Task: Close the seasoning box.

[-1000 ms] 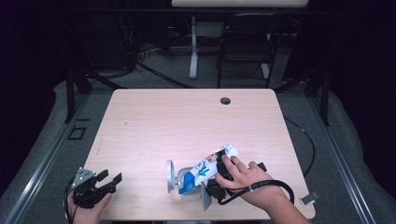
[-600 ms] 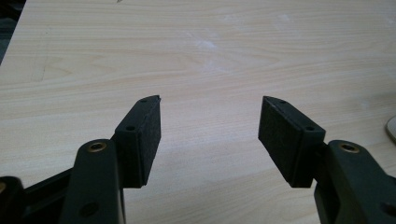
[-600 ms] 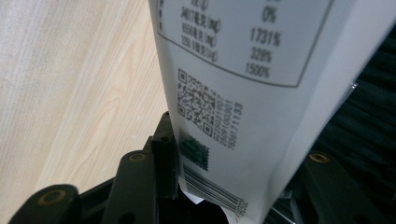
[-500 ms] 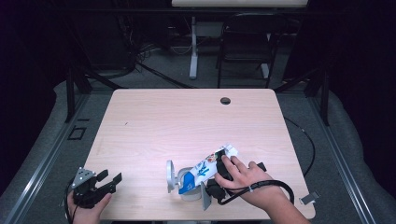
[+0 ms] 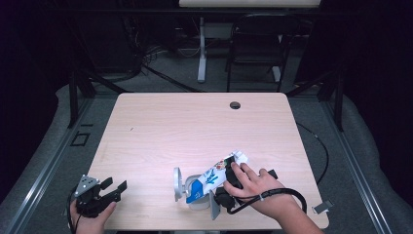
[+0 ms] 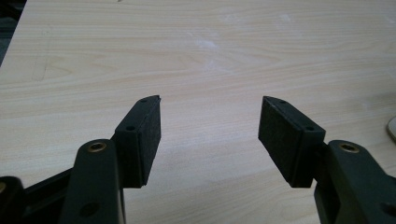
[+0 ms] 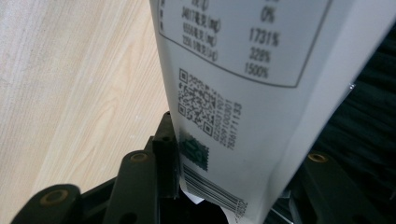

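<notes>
The pale wooden counter [image 5: 195,126] carried a white and blue carton [image 5: 214,176], which lay tilted near the counter's near edge, right of the middle, its white end raised toward the far right and its blue end low beside a small grey holder [image 5: 195,192]. In the right gripper view the carton's [image 7: 261,93] white side bore a boxed table of figures reading 0%, 1731%, 328% and 1500%, a QR code with a line of digits too blurred to read, a small green mark and a barcode. The right gripper [image 5: 225,187], under the person's right hand [image 5: 253,187], had its jaws partly closed on the carton, gripping it. At the counter's near left corner, well apart from the carton, the left gripper [image 6: 209,135] held its jaws wide apart over bare wood, gripping nothing.
</notes>
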Tool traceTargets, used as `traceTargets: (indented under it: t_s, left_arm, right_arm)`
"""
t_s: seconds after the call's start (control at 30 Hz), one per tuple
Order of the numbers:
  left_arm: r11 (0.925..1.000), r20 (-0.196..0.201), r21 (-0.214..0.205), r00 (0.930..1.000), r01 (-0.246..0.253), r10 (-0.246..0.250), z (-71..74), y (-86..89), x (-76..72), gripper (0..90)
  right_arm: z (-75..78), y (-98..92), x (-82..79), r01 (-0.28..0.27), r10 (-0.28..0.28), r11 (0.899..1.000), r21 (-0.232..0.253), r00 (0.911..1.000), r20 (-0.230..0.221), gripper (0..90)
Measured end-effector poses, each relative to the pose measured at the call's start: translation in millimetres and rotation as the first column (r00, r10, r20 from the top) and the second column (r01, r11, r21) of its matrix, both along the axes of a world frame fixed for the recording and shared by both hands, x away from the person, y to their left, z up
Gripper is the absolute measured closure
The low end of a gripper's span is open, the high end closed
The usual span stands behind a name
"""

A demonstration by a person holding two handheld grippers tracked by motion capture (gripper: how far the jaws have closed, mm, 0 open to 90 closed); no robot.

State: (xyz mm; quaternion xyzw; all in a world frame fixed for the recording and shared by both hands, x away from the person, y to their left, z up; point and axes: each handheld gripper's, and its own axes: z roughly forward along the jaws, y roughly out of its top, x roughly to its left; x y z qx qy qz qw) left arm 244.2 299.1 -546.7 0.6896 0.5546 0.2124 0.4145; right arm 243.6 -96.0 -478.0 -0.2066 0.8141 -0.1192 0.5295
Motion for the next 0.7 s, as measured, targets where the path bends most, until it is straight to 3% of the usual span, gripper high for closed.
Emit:
traceTargets:
  t_s: [0.7]
  left_arm:
    - [1.0000, 0.001, -0.001, 1.0000, 0.000, 0.000, -0.6, -0.1, 0.2, 39.9]
  right_arm:
    - [0.9, -0.6, 0.2, -0.009, 0.009, 1.000, 0.000, 1.0000, -0.001, 58.9]
